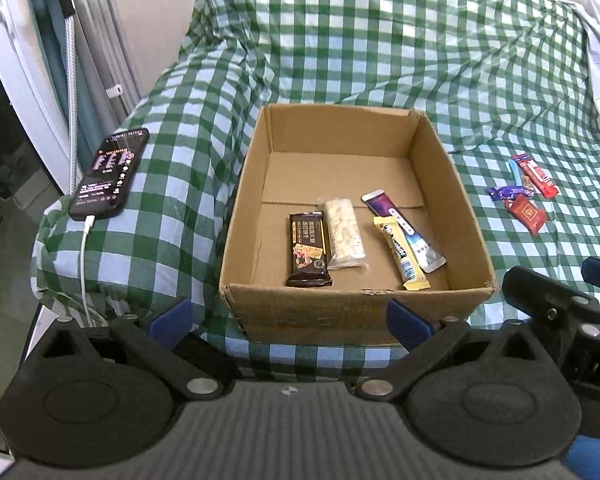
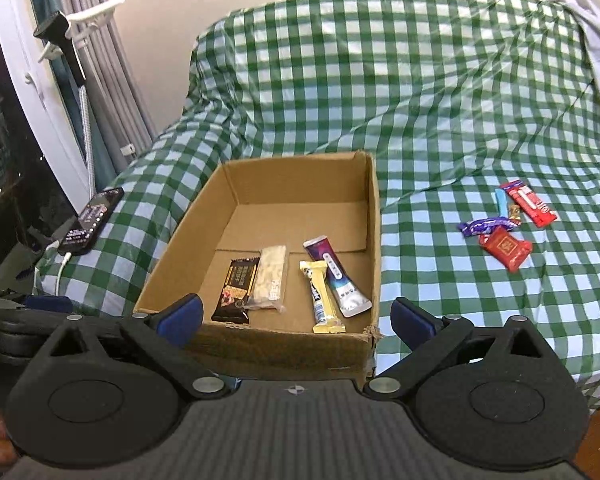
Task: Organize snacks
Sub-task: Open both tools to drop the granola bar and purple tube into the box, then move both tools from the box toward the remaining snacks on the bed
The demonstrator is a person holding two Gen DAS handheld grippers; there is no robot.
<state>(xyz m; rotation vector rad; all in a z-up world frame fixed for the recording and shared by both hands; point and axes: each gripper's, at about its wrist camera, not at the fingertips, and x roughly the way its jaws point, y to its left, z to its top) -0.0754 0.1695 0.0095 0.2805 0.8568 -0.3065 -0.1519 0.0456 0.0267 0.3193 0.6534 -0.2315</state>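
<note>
An open cardboard box (image 1: 466, 216) (image 2: 374, 216) lies on the green checked cloth. Inside it are a dark brown bar (image 1: 308, 250) (image 2: 238, 290), a clear pack of pale pieces (image 1: 344, 236) (image 2: 271, 278), a yellow bar (image 1: 400, 254) (image 2: 322, 298) and a purple-and-white stick pack (image 1: 404, 230) (image 2: 336, 280). To the right on the cloth lies a small heap of snacks: a red pouch (image 1: 528, 214) (image 2: 506, 252), a purple wrapped candy (image 1: 508, 192) (image 2: 484, 226) and a red stick (image 1: 534, 174) (image 2: 532, 204). My left gripper (image 1: 292, 316) and right gripper (image 2: 296, 316) both stand open and empty, just short of the box's near wall.
A phone (image 1: 110, 174) (image 2: 92, 220) on a white charging cable lies on the cloth's left edge. Curtains and a window frame stand at the far left. The cloth rises into a hump behind the box. The right gripper's body (image 1: 560, 312) shows beside the left one.
</note>
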